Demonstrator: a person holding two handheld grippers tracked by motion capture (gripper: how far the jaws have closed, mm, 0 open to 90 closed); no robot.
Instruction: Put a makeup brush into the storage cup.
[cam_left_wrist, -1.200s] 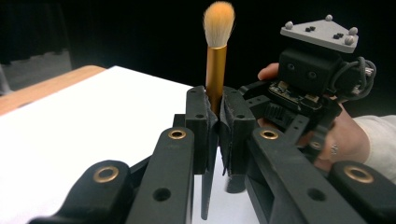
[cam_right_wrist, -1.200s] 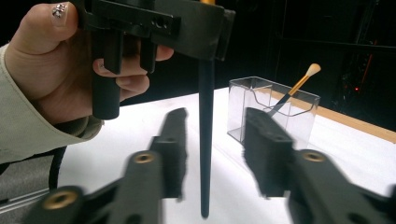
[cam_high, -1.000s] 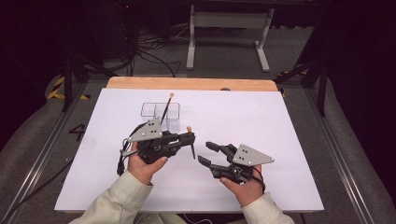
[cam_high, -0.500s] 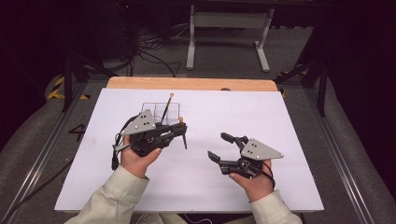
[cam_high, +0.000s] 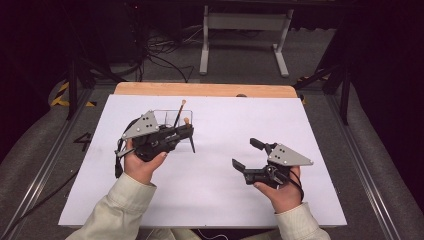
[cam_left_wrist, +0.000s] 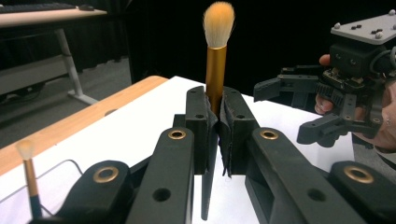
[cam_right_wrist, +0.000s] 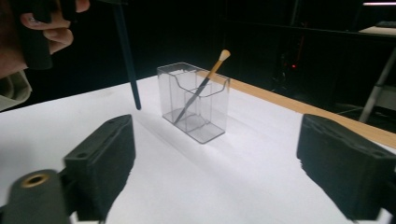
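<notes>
White rectangular table sheet (cam_high: 210, 170), laid over a wooden board, a plain bright field against the dark room. Toward its far left, clear plastic two-compartment holder (cam_right_wrist: 196, 100), upright, there to keep brushes standing; one thin dark-handled brush with pale tip (cam_right_wrist: 205, 79) leaning inside it. Left gripper (cam_high: 187, 131) just beside the holder, jaws clamped tight on a gold-ferruled, peach-bristled makeup brush (cam_left_wrist: 217, 60), bristles up and dark handle down, probably the right attitude for lowering handle-first into the holder. Right gripper (cam_high: 245, 154) well apart at the right, jaws spread wide, holding nothing, seemingly kept clear.
</notes>
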